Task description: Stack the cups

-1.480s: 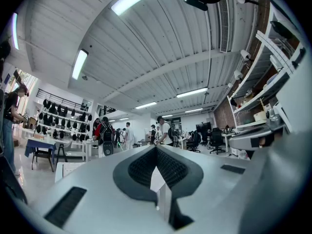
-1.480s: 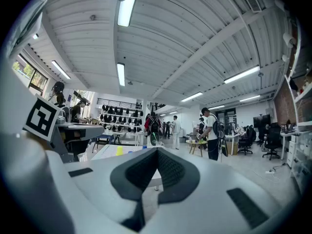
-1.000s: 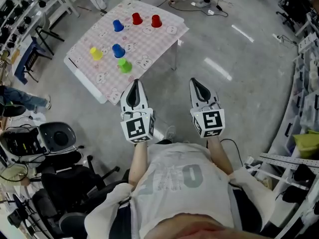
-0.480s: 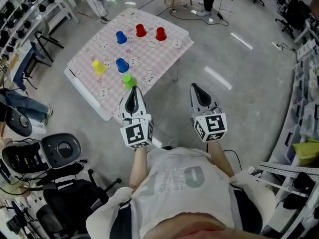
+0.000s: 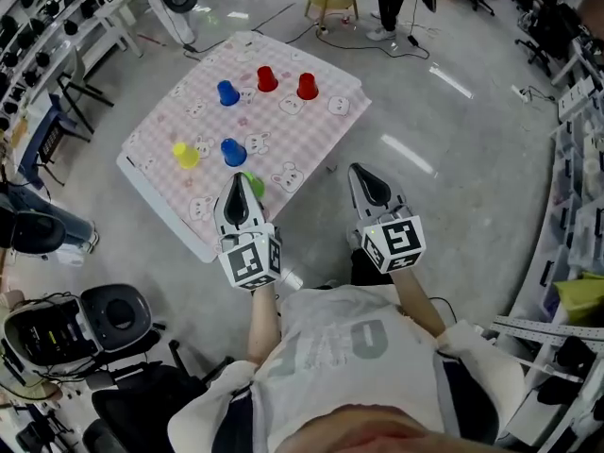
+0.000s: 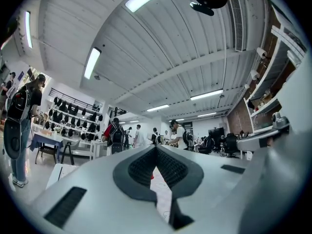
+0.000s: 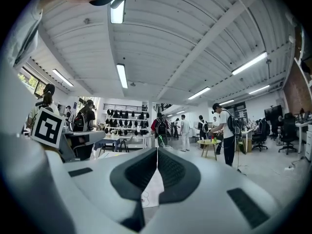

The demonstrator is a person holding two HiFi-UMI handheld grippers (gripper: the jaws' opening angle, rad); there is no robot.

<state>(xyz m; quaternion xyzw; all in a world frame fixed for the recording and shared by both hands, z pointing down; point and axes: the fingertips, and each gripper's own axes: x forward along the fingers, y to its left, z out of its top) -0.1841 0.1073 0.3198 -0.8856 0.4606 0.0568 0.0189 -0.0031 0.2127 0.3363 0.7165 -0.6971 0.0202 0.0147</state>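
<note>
Both tools are closed and carry nothing. The left hand-held gripper (image 5: 238,183) has its jaws pressed together with only the room ahead of them, and the right hand-held gripper (image 5: 365,181) shows the same. Each is held about level and points forward, toward the desk (image 5: 311,130) under its pink checked cloth.

All 6 cups stand apart on that desk, none stacked yet. They lie ahead of the left hand-held gripper and ahead and to the left of the right one.

- **Nearest:** the green cup (image 5: 254,186) sits just past the left tool's tip, slightly to its right. That tool covers most of it in the head view, so the gap between them is hard to judge.
- **Middle:** the near blue cup (image 5: 233,152) is further ahead, with the yellow cup (image 5: 184,155) off to its left.
- **Far row:** the far blue cup (image 5: 227,92), the left red cup (image 5: 267,78) and the right red cup (image 5: 307,86) are well ahead.

The left hand is clearly the nearer one. Its straight-ahead line runs through the green and near blue cups. The right tool has bare floor in front of it and would have to swing left. Either tool would need to open its jaws before it could grip a cup.
</note>
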